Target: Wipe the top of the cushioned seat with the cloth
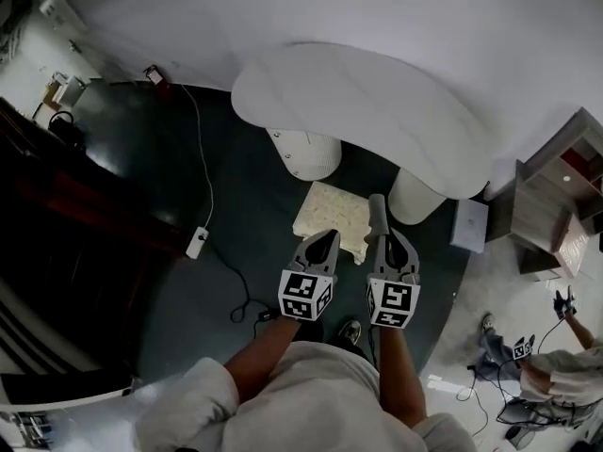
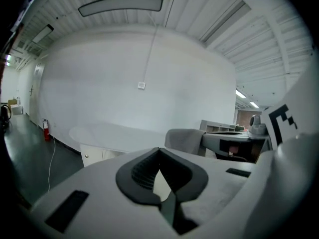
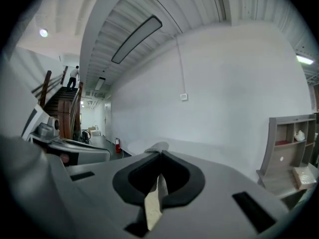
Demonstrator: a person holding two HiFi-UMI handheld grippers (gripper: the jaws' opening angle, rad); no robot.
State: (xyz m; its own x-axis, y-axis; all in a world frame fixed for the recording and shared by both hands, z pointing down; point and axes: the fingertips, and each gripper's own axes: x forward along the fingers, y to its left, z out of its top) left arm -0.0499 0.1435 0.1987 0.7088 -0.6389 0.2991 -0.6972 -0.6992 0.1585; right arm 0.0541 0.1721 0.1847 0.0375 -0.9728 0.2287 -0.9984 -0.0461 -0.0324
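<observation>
Dark floor, cream cushioned seat (image 1: 330,213): limp, light cloth (image 1: 377,210) clamped by its end in right claw (image 1: 383,240); left claw (image 1: 327,238) closed, empty.

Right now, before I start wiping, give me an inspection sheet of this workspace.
Surface: cushioned seat white, top bare.
Job's things: cloth pale, ahead of the tongs, off the seat.
Clutter: grey box beside the seat's leg.
Grippers: right gripper tongs shut on a cloth strip; left gripper tongs together, grip unclear.
Cables: white cable to a power block; dark cable on floor.
Surroundings: shelf unit, fire extinguisher, person at right.
</observation>
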